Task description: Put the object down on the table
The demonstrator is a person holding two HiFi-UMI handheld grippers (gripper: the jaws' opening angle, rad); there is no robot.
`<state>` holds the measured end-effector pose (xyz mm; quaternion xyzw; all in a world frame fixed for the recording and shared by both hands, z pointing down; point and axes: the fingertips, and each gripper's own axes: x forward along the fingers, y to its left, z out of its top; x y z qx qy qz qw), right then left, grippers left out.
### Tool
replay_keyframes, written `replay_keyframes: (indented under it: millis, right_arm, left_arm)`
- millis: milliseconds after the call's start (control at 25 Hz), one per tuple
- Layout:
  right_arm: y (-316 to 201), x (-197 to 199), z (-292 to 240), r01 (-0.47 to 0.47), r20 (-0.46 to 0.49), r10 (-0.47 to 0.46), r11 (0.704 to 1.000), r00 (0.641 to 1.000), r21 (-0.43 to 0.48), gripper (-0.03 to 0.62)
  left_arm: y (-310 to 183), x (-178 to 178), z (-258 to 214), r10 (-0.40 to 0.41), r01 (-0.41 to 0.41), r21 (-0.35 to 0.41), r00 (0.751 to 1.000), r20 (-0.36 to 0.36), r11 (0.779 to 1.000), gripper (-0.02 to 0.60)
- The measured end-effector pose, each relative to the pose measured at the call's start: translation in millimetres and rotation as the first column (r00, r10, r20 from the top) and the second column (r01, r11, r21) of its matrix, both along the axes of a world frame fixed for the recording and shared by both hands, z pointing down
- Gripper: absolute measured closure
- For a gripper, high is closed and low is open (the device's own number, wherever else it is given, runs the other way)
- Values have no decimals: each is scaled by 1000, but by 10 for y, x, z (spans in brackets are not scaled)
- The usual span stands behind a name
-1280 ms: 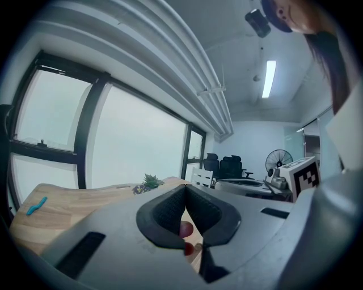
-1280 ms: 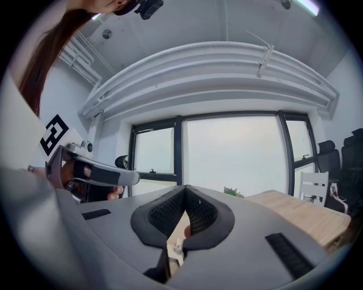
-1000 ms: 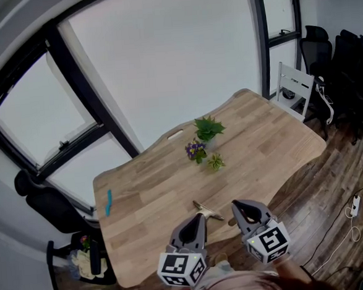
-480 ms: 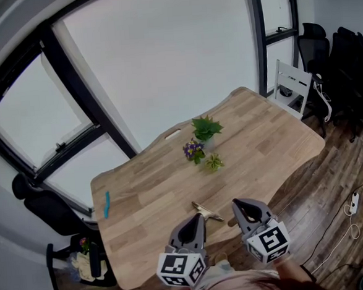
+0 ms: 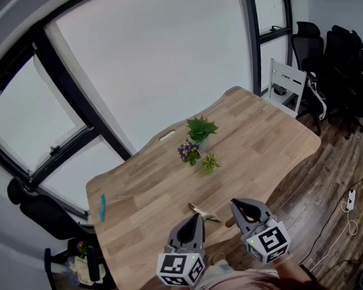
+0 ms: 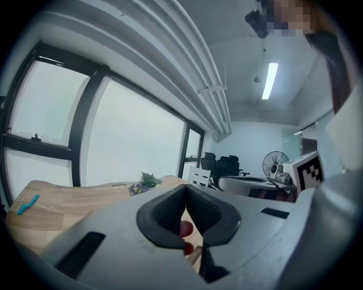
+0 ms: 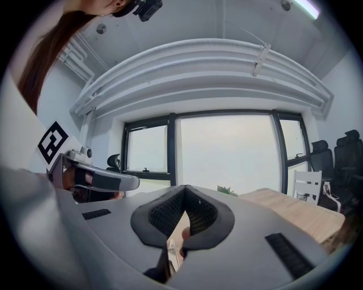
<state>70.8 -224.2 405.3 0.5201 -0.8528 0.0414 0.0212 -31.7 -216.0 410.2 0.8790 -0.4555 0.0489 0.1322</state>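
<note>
Put-down looks done: the object [image 5: 205,211], thin, flat and brass-coloured, lies on the table [image 5: 262,142] near the front edge, just beyond both tips. Left gripper [image 6: 185,188] has its jaws together and empty, and so does the right gripper [image 7: 184,188]. Next move is probably just backing away. The tabletop is pale wood grain with a wavy edge. Small leafy plants [image 5: 199,129] stand mid-table.
</note>
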Motion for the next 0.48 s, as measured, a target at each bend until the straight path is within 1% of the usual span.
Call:
replay_keyframes:
  millis: [480]
  right_arm:
    - [-55,25,44,-2,-3,2,1000,1000,-4,594]
  left_arm:
    - [-89,91,69,24,-24,-9,1000,0,1000,578]
